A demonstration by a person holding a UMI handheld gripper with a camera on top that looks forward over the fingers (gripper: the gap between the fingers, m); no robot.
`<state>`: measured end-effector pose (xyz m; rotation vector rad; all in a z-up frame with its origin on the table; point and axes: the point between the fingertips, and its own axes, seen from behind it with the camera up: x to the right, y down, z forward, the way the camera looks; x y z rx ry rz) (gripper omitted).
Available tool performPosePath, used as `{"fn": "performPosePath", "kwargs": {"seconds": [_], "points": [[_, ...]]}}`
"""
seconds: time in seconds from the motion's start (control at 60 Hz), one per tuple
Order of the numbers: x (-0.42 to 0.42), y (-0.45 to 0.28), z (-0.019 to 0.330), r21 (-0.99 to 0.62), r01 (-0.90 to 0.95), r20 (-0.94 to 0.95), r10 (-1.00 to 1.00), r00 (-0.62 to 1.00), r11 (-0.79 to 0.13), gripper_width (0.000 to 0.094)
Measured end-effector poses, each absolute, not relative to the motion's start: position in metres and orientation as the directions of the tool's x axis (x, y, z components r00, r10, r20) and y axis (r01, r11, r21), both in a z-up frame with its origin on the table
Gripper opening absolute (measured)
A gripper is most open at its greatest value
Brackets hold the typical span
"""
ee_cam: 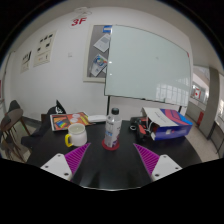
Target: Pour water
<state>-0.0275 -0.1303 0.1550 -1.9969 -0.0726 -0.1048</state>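
A clear plastic water bottle [112, 128] with a white cap stands upright on a red coaster [111, 146] on the dark table [112, 168]. A yellow mug [76, 135] sits to its left, handle toward the left. My gripper [112, 162] is open, its fingers spread wide, one purple pad [73, 157] at the left and the other [152, 160] at the right. The bottle stands just beyond the fingertips, centred between them, with wide gaps at both sides. Nothing is held.
A colourful book [66, 121] lies behind the mug. At the right stands a box with coloured items [166, 122]. Chairs [14, 128] line the table's left side. A whiteboard [148, 62] hangs on the far wall.
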Motion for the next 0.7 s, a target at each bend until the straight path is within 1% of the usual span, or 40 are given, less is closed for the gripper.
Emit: {"fn": "performPosePath", "kwargs": {"seconds": [0.183,0.317,0.483,0.633,0.7], "points": [[-0.037,-0.23,0.19,-0.9,0.123,0.149,-0.031,0.988,-0.419,0.0843],[-0.047,-0.28,0.205,-0.902,0.12,0.152,-0.045,0.987,-0.415,0.0841],[-0.055,-0.319,0.214,-0.902,0.127,0.158,-0.042,0.987,-0.412,0.0841],[-0.059,-0.333,0.221,-0.908,0.126,0.153,-0.036,0.988,-0.399,0.0842],[-0.06,-0.337,0.221,-0.907,0.11,0.137,-0.039,0.99,-0.407,0.0845]]}}
